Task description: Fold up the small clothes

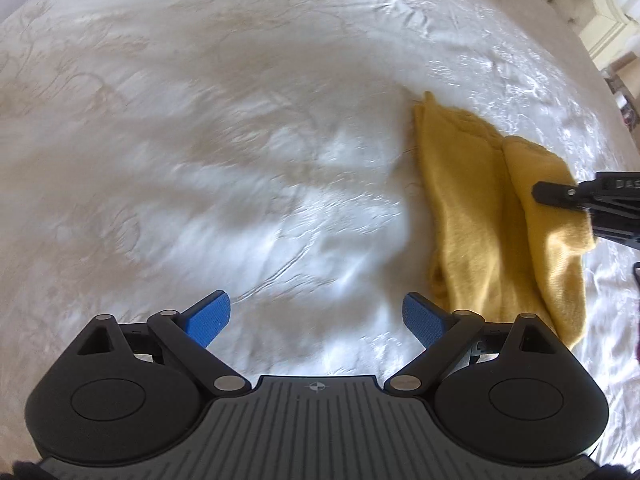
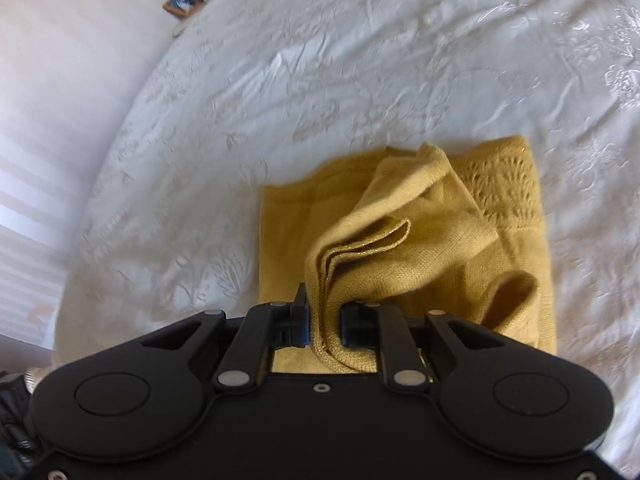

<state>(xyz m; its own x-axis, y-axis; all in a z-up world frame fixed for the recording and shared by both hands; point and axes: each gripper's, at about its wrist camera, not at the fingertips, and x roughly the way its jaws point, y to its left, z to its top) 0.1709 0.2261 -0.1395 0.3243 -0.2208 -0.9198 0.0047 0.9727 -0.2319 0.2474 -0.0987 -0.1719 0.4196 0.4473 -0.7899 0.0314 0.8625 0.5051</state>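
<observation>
We read only "DAS", white letters cut off by frame edge, on black body of right gripper (image 1: 554, 194) in left wrist view. We make out no other text.

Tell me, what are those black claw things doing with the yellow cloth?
Someone is folding a small yellow knit on a white bedspread. The right hand-held gripper is shut on a bunched fold of the knit and holds that part lifted over the rest, which lies flat. The left hand-held gripper is open and holds nothing; it hovers over bare bedspread just left of the knit. The fold is only partly done.
</observation>
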